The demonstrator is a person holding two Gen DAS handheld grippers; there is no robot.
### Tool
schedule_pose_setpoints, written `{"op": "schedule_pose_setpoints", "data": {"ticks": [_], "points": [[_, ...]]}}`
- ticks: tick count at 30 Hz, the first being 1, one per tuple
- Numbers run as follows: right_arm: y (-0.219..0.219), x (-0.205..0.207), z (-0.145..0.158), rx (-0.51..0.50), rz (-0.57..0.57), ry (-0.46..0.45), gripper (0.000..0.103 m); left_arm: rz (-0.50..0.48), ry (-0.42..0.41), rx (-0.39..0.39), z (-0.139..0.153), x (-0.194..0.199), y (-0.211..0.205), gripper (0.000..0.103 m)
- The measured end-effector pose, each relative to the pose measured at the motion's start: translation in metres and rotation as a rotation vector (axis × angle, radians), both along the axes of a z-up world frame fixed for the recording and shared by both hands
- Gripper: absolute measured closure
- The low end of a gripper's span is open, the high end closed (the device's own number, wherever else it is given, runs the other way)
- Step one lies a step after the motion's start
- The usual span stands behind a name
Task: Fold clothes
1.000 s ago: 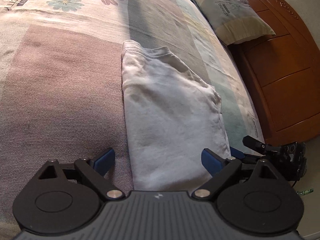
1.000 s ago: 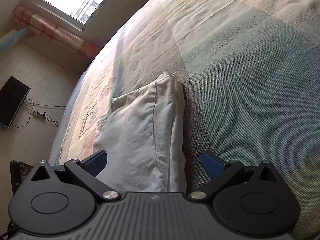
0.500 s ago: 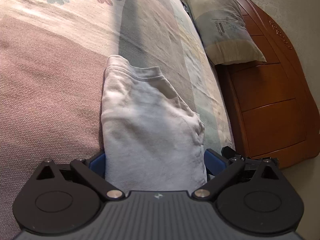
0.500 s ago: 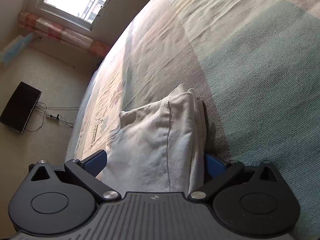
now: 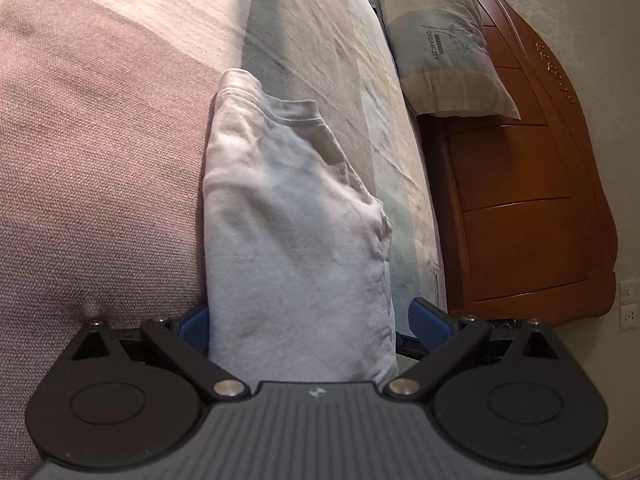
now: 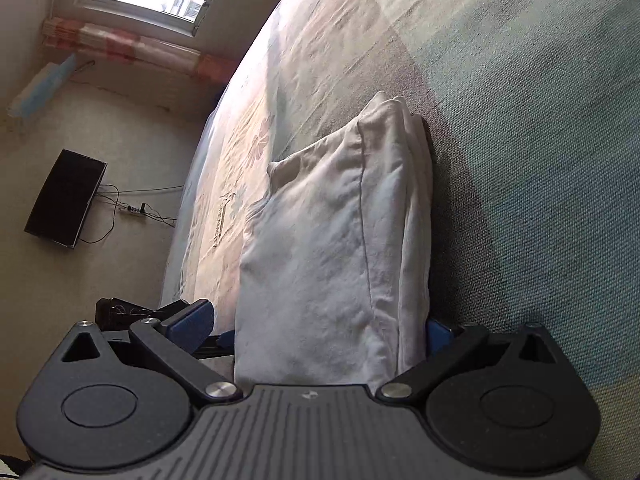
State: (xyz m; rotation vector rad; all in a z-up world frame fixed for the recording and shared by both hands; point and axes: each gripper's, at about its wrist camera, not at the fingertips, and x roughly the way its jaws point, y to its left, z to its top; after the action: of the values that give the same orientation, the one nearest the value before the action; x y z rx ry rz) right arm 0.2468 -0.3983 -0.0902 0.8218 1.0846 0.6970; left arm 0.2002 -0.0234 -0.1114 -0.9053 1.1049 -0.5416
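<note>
The white garment (image 5: 296, 240) lies on the bedspread (image 5: 100, 160) already folded into a narrow, layered strip — most of the folding looks done, with perhaps one last fold along its length left. Its near end sits between the parted fingers of the left gripper (image 5: 308, 320); the right gripper (image 6: 320, 324) likewise straddles an end, fingers spread, not yet clamped. Ahead and to the right of the left gripper, a pillow (image 5: 440, 40) reads "DREAMCITY" — other print is illegible.
</note>
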Motion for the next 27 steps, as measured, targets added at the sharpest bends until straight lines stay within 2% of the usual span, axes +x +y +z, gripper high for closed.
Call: {"op": "schedule_pose_setpoints", "data": {"ticks": [5, 10, 13, 17, 19, 21, 27], "points": [[0.012, 0.030, -0.003, 0.034, -0.031, 0.007, 0.000, -0.014, -0.024, 0.049, 0.005, 0.007, -0.011, 0.004], [0.014, 0.008, 0.000, 0.004, -0.002, -0.016, 0.000, -0.053, -0.020, 0.015, 0.003, -0.010, -0.002, 0.004], [0.013, 0.000, 0.000, -0.002, 0.008, -0.028, 0.000, -0.017, -0.002, -0.008, 0.001, -0.001, -0.001, 0.004], [0.012, 0.009, -0.001, 0.003, -0.053, -0.022, 0.000, -0.019, 0.008, 0.038, 0.007, 0.011, -0.014, 0.002], [0.016, 0.008, 0.004, -0.030, -0.053, -0.034, 0.000, -0.037, -0.002, 0.053, 0.012, 0.011, -0.019, 0.002], [0.021, 0.003, 0.010, -0.068, -0.035, -0.071, 0.000, -0.034, -0.007, 0.025, 0.015, 0.009, -0.018, 0.002], [0.024, -0.012, 0.030, -0.096, -0.006, -0.161, 0.000, -0.030, -0.025, -0.048, 0.024, 0.002, -0.016, 0.002]]}}
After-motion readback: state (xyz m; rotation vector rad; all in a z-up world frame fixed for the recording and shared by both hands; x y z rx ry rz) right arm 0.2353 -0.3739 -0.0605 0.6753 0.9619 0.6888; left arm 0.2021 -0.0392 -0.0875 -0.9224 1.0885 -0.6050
